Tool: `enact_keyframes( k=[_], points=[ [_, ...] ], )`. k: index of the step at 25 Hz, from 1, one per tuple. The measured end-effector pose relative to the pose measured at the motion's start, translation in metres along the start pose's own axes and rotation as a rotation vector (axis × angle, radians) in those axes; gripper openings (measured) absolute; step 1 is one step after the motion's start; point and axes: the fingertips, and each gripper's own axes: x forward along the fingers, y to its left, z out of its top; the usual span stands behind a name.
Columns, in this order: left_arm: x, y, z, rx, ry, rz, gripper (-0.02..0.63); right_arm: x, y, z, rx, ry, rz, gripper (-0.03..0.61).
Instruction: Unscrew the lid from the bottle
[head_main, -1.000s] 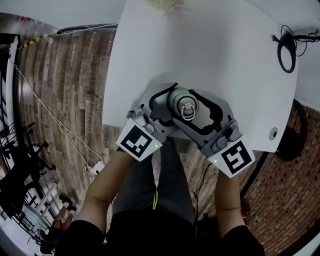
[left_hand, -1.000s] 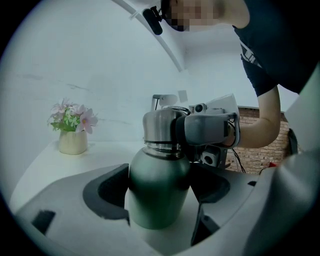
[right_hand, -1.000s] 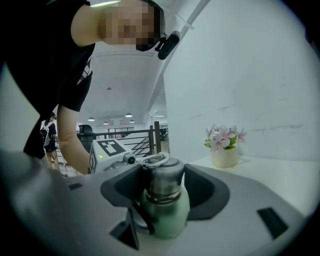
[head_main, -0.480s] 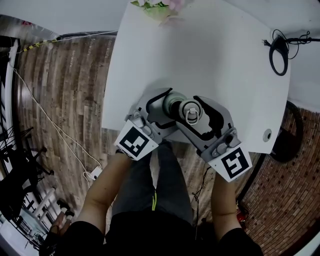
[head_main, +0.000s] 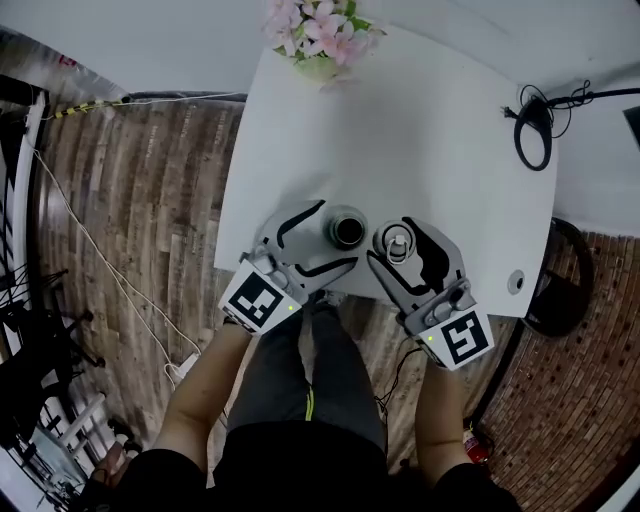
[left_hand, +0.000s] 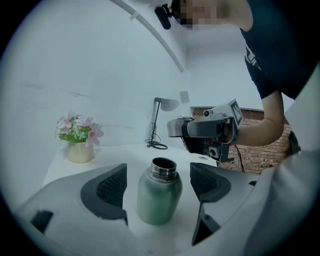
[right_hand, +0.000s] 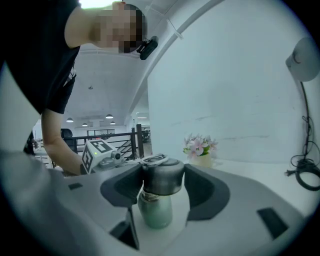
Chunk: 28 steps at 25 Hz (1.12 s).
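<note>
My right tongs (head_main: 399, 240) clamp the lid (right_hand: 161, 175) by its side, likely light, stiff, slick steel, at 3 o'clock from the bottle (head_main: 347, 229) standing free between my spread left tongs (left_hand: 160, 183).

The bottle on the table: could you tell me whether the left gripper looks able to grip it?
Probably yes: the bottle stands between the open jaws of the left gripper, with gaps on both sides, and the right gripper holds the lid aside.
</note>
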Motion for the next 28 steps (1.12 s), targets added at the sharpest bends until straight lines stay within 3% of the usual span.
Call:
enact_keyframes(
  k=[9,10,12,15,17,19,28],
  points=[
    [-0.043,-0.008,0.005,-0.100,0.059,0.068,0.371,-0.036,0.001,0.031,0.020,-0.004,-0.087,0.261],
    [-0.047,-0.008,0.006,-0.112,0.061,0.080,0.347,-0.038,0.001,0.036,0.025,-0.007,-0.096,0.259],
    [-0.053,-0.008,0.009,-0.136,0.057,0.108,0.223,-0.042,0.000,0.045,0.031,-0.011,-0.119,0.259],
    [-0.061,-0.008,0.023,-0.150,0.051,0.147,0.132,-0.048,0.002,0.058,0.030,-0.018,-0.155,0.259],
    [-0.065,-0.009,0.038,-0.131,0.029,0.166,0.067,-0.054,0.003,0.069,0.020,-0.028,-0.175,0.261],
    [-0.071,-0.007,0.058,-0.096,-0.002,0.193,0.043,-0.062,0.002,0.079,0.011,-0.037,-0.196,0.259],
    [-0.111,-0.006,0.146,0.034,-0.131,0.315,0.024,-0.105,-0.017,0.120,-0.018,-0.104,-0.282,0.259]
  ],
)
